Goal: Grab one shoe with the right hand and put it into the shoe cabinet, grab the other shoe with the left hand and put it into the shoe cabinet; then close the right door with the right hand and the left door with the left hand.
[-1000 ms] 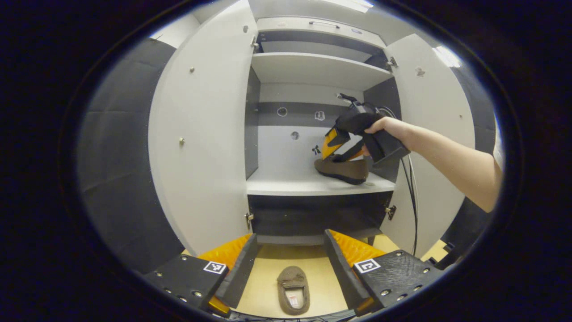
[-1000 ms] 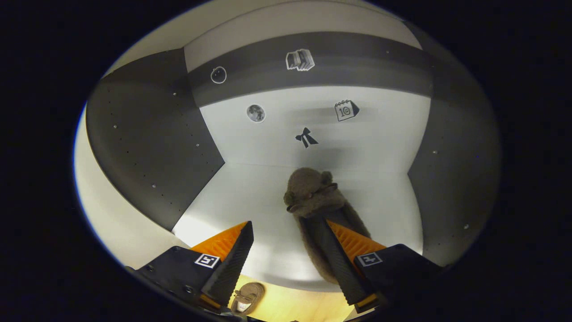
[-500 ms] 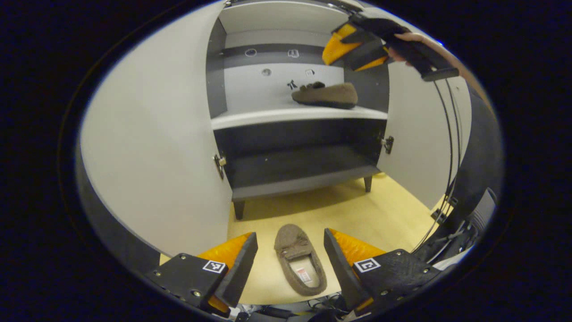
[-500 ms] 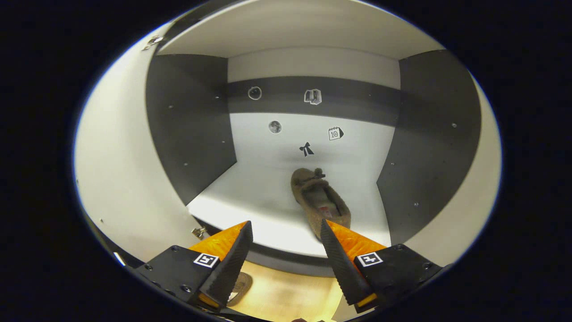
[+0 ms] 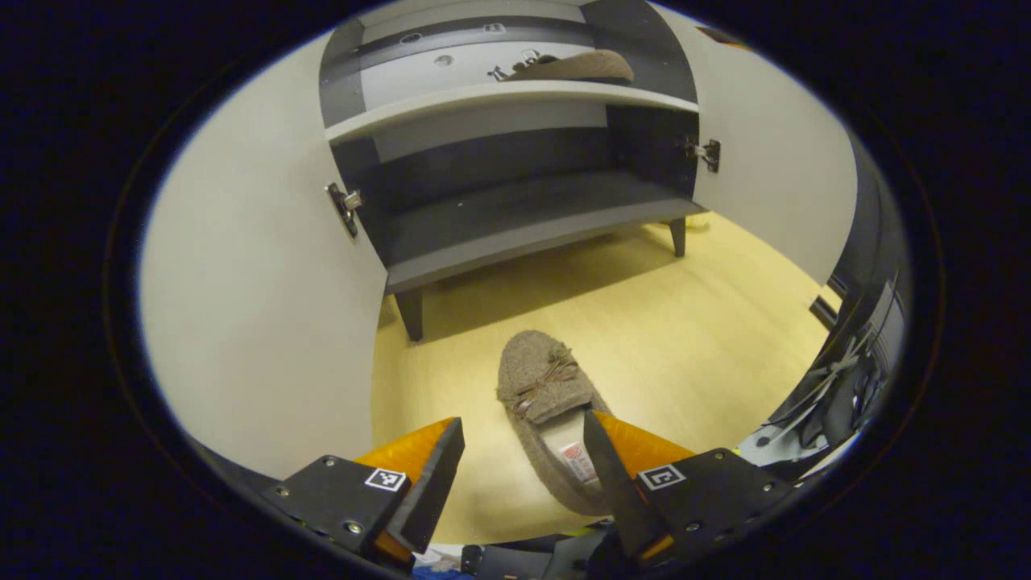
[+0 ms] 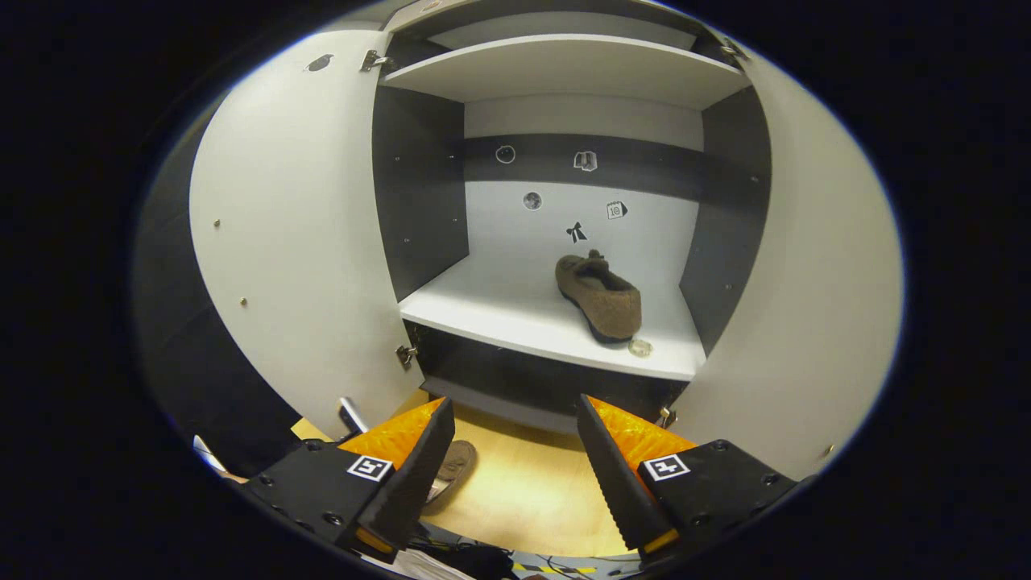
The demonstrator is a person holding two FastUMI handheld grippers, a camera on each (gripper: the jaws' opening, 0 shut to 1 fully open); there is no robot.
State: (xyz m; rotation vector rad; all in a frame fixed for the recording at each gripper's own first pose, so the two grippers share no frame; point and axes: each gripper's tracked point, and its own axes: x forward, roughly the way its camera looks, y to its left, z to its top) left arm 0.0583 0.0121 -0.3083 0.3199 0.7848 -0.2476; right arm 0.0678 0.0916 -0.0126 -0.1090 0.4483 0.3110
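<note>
- Shoe cabinet [image 6: 419, 209] w/ both doors swung open; left door [image 6: 298, 242] and right door [image 6: 805, 322] stand wide on either side in right gripper view.
- Brown shoe [image 6: 600, 296] sits on white middle shelf [image 6: 499, 310], toward right side, toe pointing at back wall, heel near front edge. Same shoe seen in left gripper view at top [image 5: 576, 67].
- Small round thing [image 6: 640, 348] on shelf just beside its heel; can't tell what.
- Stickers [image 6: 575, 232] on back wall above shoe.
- 2nd shoe [image 5: 548, 403] lies on wooden floor [image 5: 701, 338] in front of cabinet, opening up, toe toward cabinet.
- Left hand-held gripper [image 5: 523, 467]: jaws wide apart, holding nothing; low over floor shoe, its right finger [image 5: 604, 475] overlapping shoe's heel part in left gripper view; contact unclear.
- Right hand-held gripper [image 6: 511, 463]: jaws wide apart, empty, out in front of cabinet, well back from shelf shoe.
- Floor shoe peeks out by its left finger [image 6: 455, 466].
- Cables [image 5: 838, 379] at right edge by floor.
</note>
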